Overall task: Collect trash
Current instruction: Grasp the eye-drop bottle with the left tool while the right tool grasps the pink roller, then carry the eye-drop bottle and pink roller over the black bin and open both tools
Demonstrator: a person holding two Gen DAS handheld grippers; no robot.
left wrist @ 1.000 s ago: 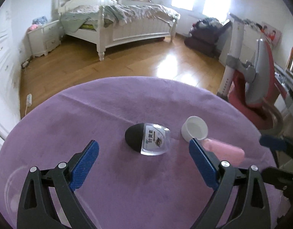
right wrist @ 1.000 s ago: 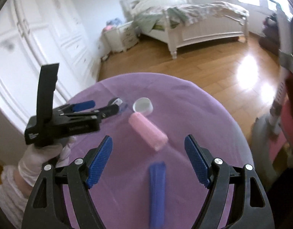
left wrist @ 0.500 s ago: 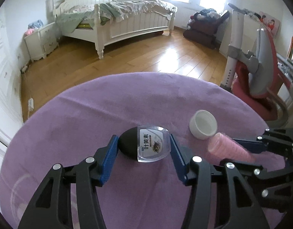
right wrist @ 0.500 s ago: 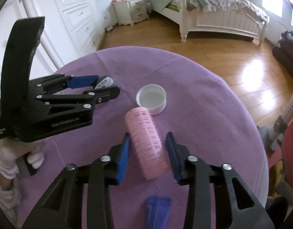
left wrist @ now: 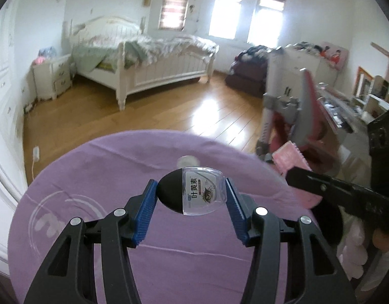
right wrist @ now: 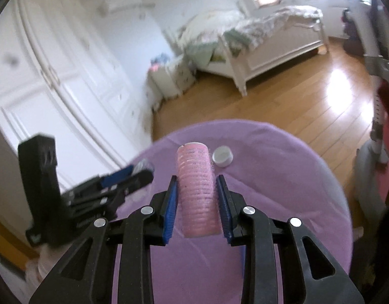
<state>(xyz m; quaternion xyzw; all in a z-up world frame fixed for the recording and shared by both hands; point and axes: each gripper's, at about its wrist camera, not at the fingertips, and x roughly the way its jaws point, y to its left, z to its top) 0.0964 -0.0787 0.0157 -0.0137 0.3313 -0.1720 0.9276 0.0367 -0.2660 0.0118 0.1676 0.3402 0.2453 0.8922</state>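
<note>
My left gripper [left wrist: 190, 192] is shut on a small clear eye-drop bottle with a black cap [left wrist: 191, 193] and holds it lifted above the purple tablecloth [left wrist: 93, 172]. My right gripper [right wrist: 196, 190] is shut on a pink hair roller [right wrist: 196, 190], also raised off the table. The roller shows at the right of the left wrist view [left wrist: 290, 162]. The left gripper shows at the left of the right wrist view [right wrist: 133, 174]. A white bottle cap [right wrist: 222, 156] lies on the cloth beyond the roller; it is blurred in the left wrist view [left wrist: 187, 161].
The round table with the purple cloth [right wrist: 283, 177] stands on a wooden floor. A blue item [right wrist: 242, 253] lies on the cloth under my right gripper, mostly hidden. A pink and grey chair [left wrist: 303, 116] stands right of the table. A white bed [left wrist: 154, 63] is far back.
Both grippers closed on their items a second ago and have now lifted them off the cloth. The white cap stays on the table.
</note>
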